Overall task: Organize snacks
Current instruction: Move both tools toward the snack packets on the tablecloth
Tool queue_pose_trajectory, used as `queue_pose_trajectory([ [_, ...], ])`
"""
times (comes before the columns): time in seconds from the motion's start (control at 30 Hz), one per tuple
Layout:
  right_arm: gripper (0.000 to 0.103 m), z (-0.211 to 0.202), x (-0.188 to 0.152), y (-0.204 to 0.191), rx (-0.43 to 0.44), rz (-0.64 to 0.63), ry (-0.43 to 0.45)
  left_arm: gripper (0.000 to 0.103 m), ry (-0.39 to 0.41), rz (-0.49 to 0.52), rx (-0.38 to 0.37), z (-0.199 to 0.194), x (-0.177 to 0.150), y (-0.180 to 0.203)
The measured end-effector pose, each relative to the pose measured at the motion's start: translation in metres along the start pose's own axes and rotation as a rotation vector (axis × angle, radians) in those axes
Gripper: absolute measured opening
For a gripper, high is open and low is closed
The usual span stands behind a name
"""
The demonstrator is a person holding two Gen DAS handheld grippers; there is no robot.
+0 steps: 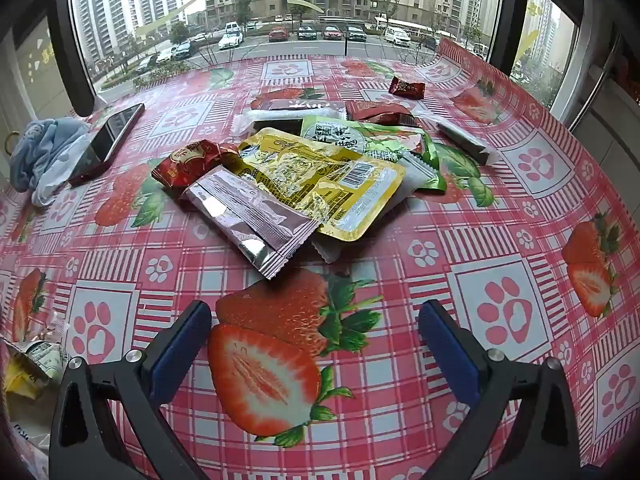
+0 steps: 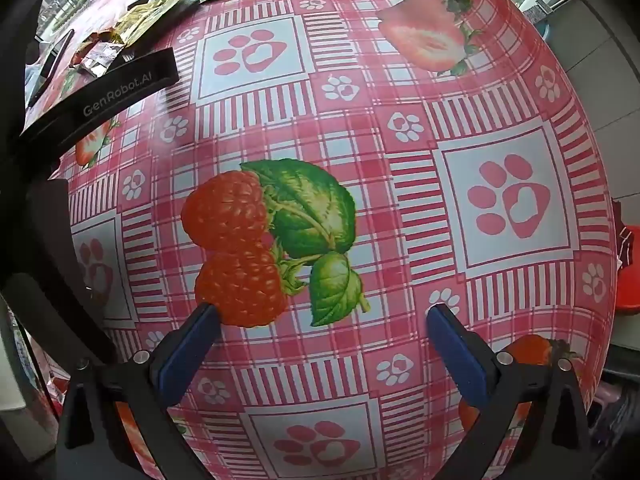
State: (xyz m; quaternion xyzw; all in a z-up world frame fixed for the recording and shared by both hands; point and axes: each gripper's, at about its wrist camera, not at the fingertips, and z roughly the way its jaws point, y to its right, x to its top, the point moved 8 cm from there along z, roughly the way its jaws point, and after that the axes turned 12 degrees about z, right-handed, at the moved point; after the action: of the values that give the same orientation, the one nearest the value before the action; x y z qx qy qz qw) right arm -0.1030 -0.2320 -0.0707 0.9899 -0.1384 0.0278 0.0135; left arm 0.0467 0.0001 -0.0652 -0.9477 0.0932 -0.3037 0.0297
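Observation:
A pile of snack packets lies mid-table in the left wrist view: a silver-pink sachet (image 1: 252, 220) in front, a yellow pouch (image 1: 324, 180) behind it, a green packet (image 1: 372, 140), a red candy (image 1: 188, 160) at the left and a small red candy (image 1: 406, 88) apart at the back. My left gripper (image 1: 316, 320) is open and empty, a short way in front of the sachet. My right gripper (image 2: 324, 322) is open and empty over bare tablecloth. The same pile (image 2: 160, 4) shows at the top left of the right wrist view.
A phone (image 1: 106, 140) and a blue cloth (image 1: 44, 152) lie at the table's left. More wrappers (image 1: 36, 360) sit off the near-left edge. The strawberry tablecloth (image 2: 400, 240) drops off at the right edge. The left gripper's body (image 2: 104, 92) reaches in at left.

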Motion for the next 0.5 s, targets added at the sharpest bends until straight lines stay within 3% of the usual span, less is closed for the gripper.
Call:
queue_pose_trajectory([
  [0.5, 0.103, 0.0043, -0.0002, 0.0044, -0.002, 0.002, -0.02, 0.103, 0.0, 0.001, 0.001, -0.0001, 0.0, 0.0002],
])
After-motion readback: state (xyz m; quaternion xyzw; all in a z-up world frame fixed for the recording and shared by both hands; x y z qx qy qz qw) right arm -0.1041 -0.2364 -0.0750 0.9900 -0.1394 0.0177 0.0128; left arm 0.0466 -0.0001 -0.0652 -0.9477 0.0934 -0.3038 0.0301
